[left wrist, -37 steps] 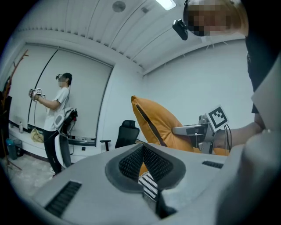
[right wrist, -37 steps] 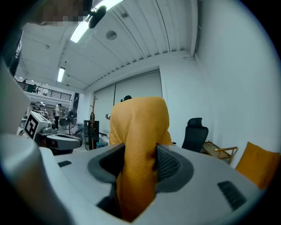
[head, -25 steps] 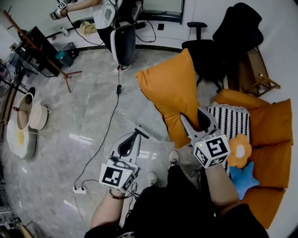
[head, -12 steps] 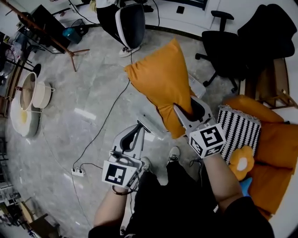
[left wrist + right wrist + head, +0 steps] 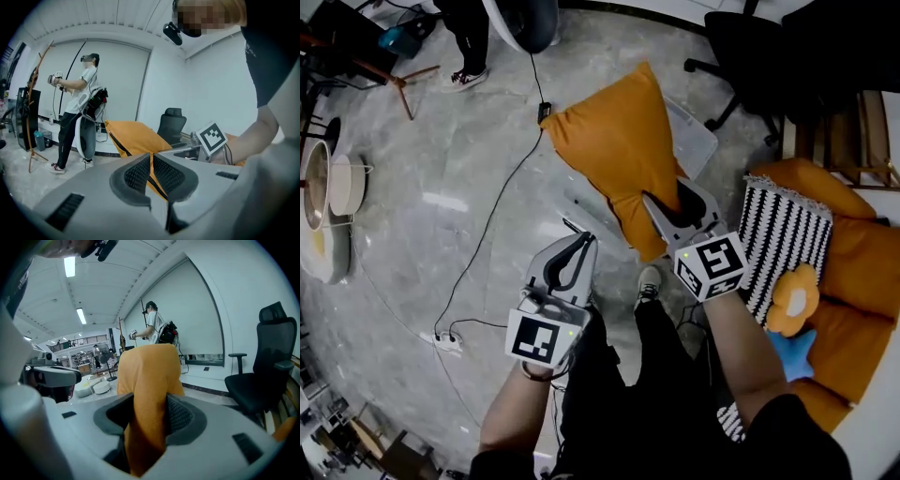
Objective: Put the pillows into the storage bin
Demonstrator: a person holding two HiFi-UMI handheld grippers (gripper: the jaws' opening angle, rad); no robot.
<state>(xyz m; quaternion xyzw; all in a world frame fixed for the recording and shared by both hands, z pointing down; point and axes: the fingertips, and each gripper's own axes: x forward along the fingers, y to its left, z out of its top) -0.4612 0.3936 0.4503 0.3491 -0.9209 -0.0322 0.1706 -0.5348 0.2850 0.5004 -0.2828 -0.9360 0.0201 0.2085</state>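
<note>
The left gripper, jaws closed together on nothing, is the farther one, while the orange pillow stretches toward eleven o'clock from the right gripper, which clamps its lower corner above the pale storage bin.

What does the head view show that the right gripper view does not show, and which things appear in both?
Only the head view shows the striped pillow, the flower cushion and the blue star cushion beside it, and the power strip on the floor. Only the right gripper view shows the ceiling lights and the upper body of the standing person. Both show the orange pillow held in the right gripper, and a black office chair.
</note>
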